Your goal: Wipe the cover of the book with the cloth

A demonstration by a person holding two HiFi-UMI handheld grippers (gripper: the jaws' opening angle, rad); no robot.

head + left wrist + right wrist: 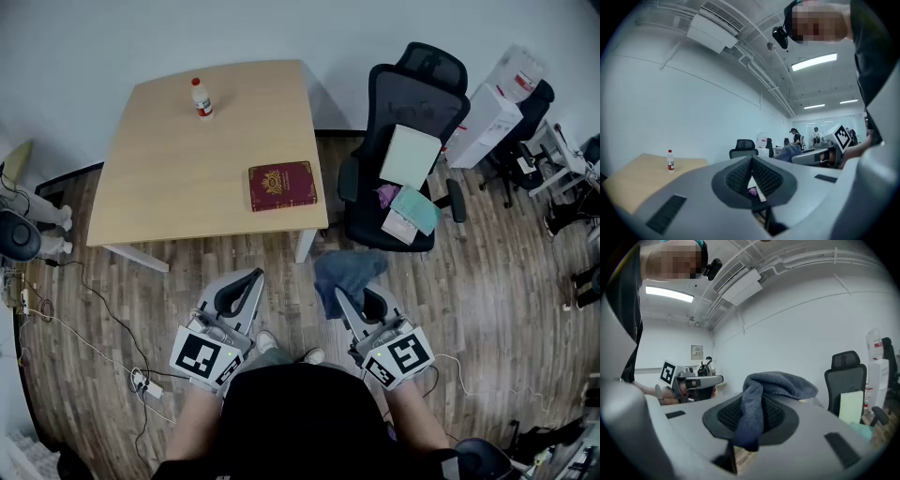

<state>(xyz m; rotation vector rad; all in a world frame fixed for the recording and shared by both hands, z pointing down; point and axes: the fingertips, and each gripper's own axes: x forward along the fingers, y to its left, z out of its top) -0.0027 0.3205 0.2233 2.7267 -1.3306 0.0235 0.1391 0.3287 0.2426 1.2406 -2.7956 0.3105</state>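
A dark red book (282, 186) with a gold emblem lies flat near the front right corner of the wooden table (178, 178). My right gripper (343, 298) is shut on a blue-grey cloth (349, 271), which droops over its jaws (759, 404); it hovers over the floor, short of the table's front edge. My left gripper (249, 278) is shut with nothing in it, also short of the table, left of the cloth. In the left gripper view its jaws (751, 174) meet.
A white bottle with a red cap (202, 98) stands at the table's far side. A black office chair (403, 150) loaded with a pale board and papers stands right of the table. Cables (84, 319) trail over the wood floor at the left. Boxes (483, 122) sit far right.
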